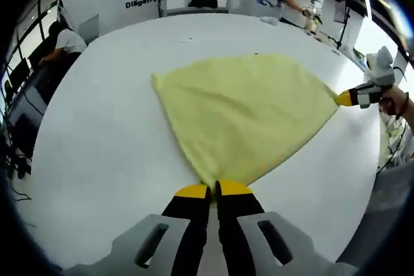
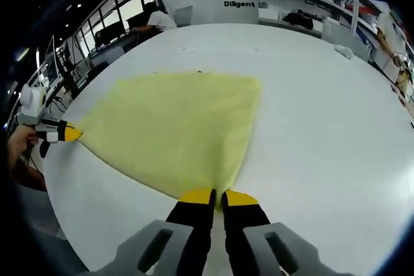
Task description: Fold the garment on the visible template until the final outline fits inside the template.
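White bench (image 1: 97, 147) | yellow cloth (image 1: 246, 111) spread | left claw (image 1: 214, 190) pinches near corner | right claw (image 2: 218, 196) pinches other corner | right view: seated person (image 2: 155, 17) behind.

Pale yellow cloth garment (image 1: 242, 111), spread flat on white table (image 1: 103, 140), two corners pulled taut, far edge toward twelve o'clock

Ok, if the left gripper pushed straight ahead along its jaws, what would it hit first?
The yellow cloth: the left gripper is already shut on its corner. Beyond lies white table, probably nothing else close.
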